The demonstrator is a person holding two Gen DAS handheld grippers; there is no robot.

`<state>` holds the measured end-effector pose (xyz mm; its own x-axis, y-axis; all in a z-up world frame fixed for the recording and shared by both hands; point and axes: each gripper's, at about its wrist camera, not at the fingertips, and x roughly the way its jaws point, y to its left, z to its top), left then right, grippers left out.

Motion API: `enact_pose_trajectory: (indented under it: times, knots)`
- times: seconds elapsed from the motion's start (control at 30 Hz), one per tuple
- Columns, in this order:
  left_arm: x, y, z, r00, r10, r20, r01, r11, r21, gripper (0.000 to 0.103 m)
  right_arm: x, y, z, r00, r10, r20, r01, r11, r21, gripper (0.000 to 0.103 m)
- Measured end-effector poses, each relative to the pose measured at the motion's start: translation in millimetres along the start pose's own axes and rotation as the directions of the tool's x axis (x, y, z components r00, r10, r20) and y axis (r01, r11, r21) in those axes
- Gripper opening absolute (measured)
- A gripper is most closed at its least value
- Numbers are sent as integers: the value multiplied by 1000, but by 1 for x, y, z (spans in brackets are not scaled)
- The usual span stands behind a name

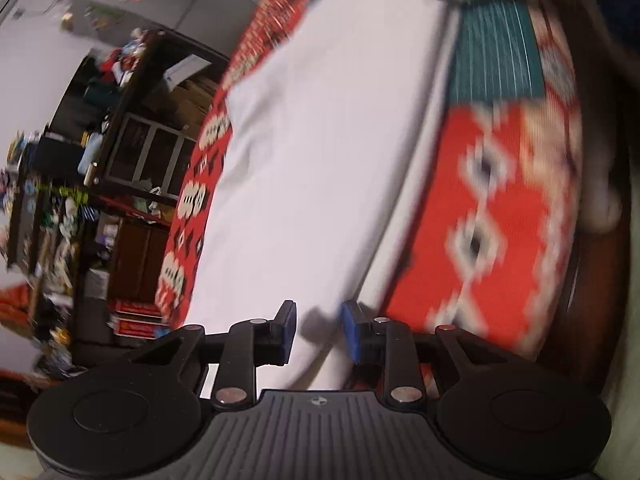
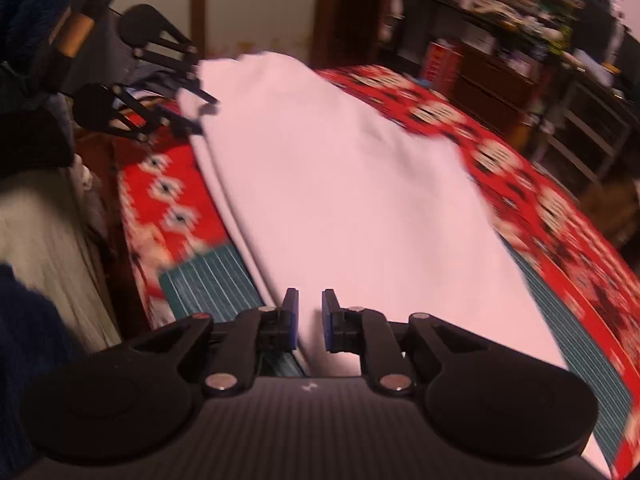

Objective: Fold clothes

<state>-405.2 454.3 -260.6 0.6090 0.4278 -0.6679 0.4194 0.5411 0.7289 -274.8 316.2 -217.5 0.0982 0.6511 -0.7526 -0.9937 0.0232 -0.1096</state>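
A white garment (image 1: pixel 320 140) (image 2: pixel 340 200) lies spread flat on a red patterned blanket (image 1: pixel 500 220) (image 2: pixel 168 208), with a doubled edge along its near side. My left gripper (image 1: pixel 318 330) (image 2: pixel 208 116) is at one end of the garment, fingers apart, with a corner of the white cloth lying between them. At the opposite end, my right gripper (image 2: pixel 310 320) hovers over the garment's edge. A narrow gap remains between its blue pads, and cloth shows through that gap. Both views are blurred by motion.
A teal striped patch (image 1: pixel 496 56) (image 2: pixel 208 280) of the blanket borders the garment. Cluttered dark shelves (image 1: pixel 132 152) (image 2: pixel 520 60) stand beyond the bed's far side. A dark wooden frame (image 1: pixel 592 280) runs along the near side. A person's dark blue sleeve (image 2: pixel 24 320) is at the left.
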Motion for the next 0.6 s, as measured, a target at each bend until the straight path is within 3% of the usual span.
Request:
enact_pose_trajectory:
  times: [0.13,0.2,0.27,0.37,0.5,0.6]
  knots:
    - [4,9,-29,997,46,-67,-47,999,-10,33,35,21,33,999,48,25,-47,998,-31,14]
    - [7,20,-43,992,68,-106,-81,989,-125,38,43,26,40,997,68,39,-67,998,-17,14]
    - [11,31,-57,986,85,-146,-119,963,-242,41,48,30,43,995,91,47,-91,996,4,14]
    - [21,43,-67,984,77,-164,-139,899,-416,44,51,34,40,995,97,36,-97,995,-2,15]
    - [37,47,-65,966,182,-186,-249,855,-455,48,50,32,39,995,90,30,-90,996,14,15]
    - [46,51,-63,962,204,-180,-265,852,-452,50,49,27,38,996,87,34,-88,995,46,15]
